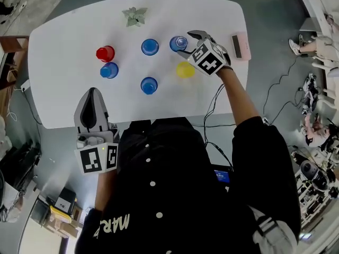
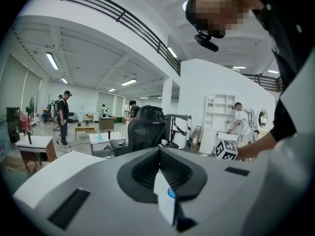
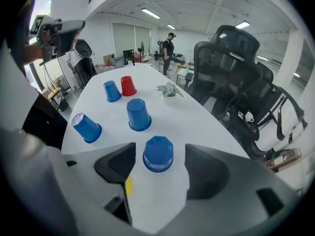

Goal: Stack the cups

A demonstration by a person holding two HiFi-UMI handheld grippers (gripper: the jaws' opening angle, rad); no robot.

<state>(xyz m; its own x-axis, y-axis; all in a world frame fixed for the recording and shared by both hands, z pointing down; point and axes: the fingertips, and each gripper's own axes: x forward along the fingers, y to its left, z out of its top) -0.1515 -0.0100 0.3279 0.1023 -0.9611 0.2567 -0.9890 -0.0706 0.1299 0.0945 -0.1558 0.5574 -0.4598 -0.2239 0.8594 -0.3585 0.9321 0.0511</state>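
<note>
Jaws: right gripper wide apart around blue cup; left gripper together, empty.

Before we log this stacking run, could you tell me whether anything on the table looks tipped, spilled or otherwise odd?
Nothing stands out. The red plastic cup, yellow plastic cup and four blue plastic cups stand unstacked on the white table, none toppled or spilled.

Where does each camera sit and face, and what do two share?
Head view: on the head, steeply down at the table; torso, left gripper, right gripper show.
Left gripper view: on that gripper, facing across the room; shut jaws, sleeve.
Right gripper view: on that gripper, along the table; open jaws flank a blue cup.
Shared: red cup, head and right gripper views.
</note>
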